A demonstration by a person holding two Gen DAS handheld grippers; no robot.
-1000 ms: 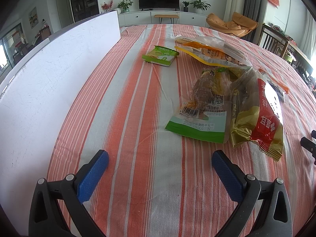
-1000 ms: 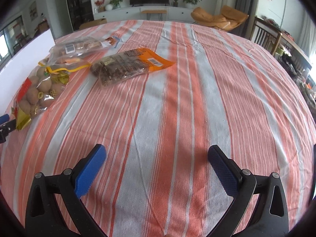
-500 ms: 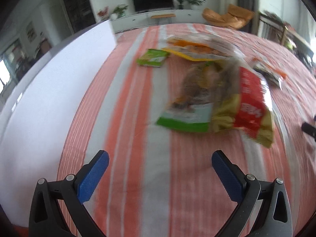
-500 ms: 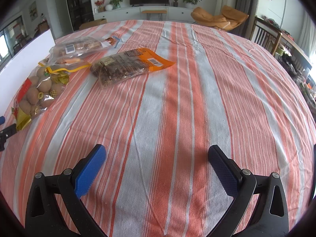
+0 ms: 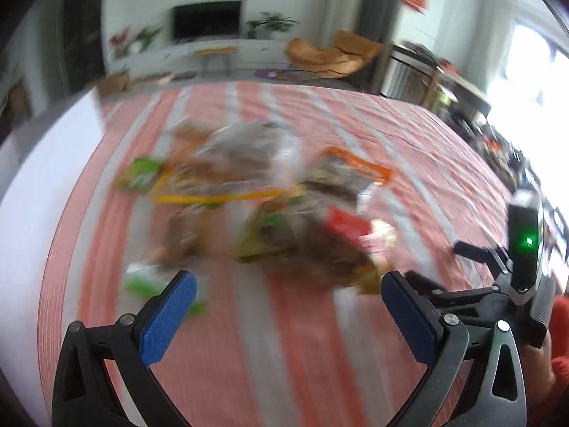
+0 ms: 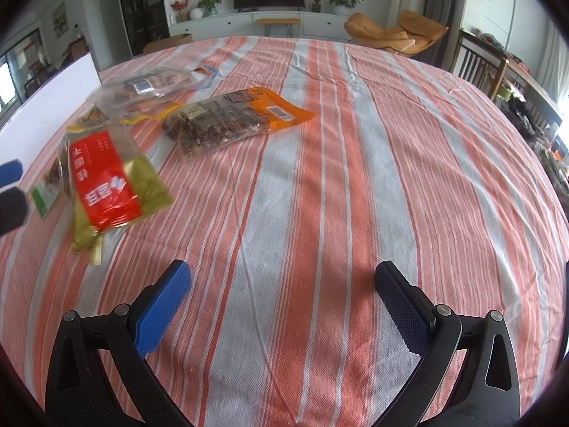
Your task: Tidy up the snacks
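Both the left hand-held gripper (image 5: 288, 302) and right hand-held gripper (image 6: 282, 297) gape wide and empty above the striped tabletop (image 6: 355, 178), the red-and-gold snack bag (image 6: 106, 174) lying left of the orange-edged packet (image 6: 231, 121).

Snack bags on striped tablecloth (image 6: 320, 178): five counted.
- one red-and-gold bag (image 6: 106, 178), near left
- one orange-edged bag (image 6: 234, 119), mid left
- one clear bag with yellow strip (image 6: 149, 89), far left
- one green-and-white bag (image 6: 44, 192), left edge, mostly hidden
- one small green packet (image 5: 138, 178), far left, blurred in left view only

Grippers: two, left gripper (image 5: 288, 306), right gripper (image 6: 282, 302), each two blue pads, spread apart, empty.

White board (image 6: 46, 96): one, left.
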